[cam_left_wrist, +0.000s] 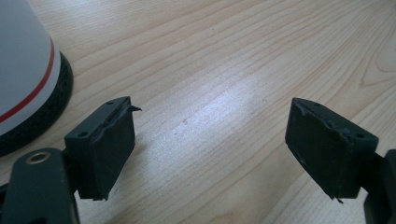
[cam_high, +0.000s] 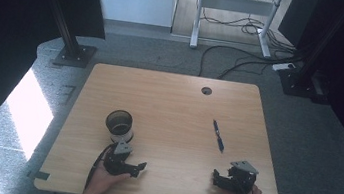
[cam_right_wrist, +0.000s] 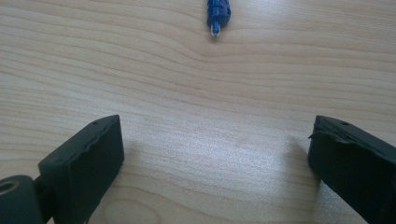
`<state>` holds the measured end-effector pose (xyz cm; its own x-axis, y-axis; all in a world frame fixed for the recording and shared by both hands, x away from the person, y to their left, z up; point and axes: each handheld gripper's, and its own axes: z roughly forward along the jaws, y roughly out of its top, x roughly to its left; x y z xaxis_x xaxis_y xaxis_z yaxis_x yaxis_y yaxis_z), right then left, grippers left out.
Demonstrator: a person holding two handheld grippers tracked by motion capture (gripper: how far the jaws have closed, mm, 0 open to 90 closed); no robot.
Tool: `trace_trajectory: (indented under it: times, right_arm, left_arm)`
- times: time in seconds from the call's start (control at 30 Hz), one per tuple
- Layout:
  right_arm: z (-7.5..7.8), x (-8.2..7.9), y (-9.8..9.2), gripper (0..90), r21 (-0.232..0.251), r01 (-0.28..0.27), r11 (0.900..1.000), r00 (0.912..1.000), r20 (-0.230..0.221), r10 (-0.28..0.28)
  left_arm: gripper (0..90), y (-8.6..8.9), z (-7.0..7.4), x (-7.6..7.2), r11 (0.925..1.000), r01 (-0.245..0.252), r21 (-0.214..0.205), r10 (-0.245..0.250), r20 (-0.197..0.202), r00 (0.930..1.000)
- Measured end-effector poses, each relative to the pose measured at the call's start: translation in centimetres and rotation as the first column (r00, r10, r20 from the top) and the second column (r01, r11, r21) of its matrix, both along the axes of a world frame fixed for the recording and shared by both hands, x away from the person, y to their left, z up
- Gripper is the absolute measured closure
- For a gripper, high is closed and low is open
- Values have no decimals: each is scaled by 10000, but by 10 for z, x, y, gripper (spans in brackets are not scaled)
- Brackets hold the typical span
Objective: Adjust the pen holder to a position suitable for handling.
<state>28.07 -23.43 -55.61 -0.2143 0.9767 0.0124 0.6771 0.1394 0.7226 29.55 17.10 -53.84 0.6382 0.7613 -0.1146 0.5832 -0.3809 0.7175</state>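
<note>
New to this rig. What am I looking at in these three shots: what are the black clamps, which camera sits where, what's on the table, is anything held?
No robot arm here: a person holds a two-jaw gripper in each hand. The high view looks down on a wooden table, with the left gripper and right gripper near its front edge. The other two pictures come from cameras riding on the grippers, looking along their black jaws. On the table stand a dark-rimmed cup, just beyond the left gripper, and a blue pen, lying beyond the right gripper; its tip shows in the right gripper view. Both grippers have their jaws wide apart with only bare wood between them, so nothing is held.
</note>
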Motion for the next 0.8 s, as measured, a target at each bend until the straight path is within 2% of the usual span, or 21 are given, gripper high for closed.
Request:
trace_trajectory:
  times: [0.27, 0.47, 0.57, 0.8]
  right_arm:
    - [0, 0, 0, 37, 58, 32, 10000, 10000, 18, -33]
    - [0, 0, 0, 76, 31, 126, 9999, 9999, 109, -126]
    - [1, -1, 0, 90, 18, 56, 10000, 9999, 152, -56]
    - [1, 0, -1, 96, 32, 26, 10000, 9998, 173, -26]
  left_arm:
    - [162, 0, -1, -2, 10000, -56, 55, 56, -44, 10000]
    - [157, 0, 3, -3, 9999, 80, 108, -81, 134, 9999]
    - [158, 2, 7, -4, 9999, 78, -114, -76, 180, 9998]
    - [157, 2, 6, -3, 9997, 134, -214, -132, 102, 9999]
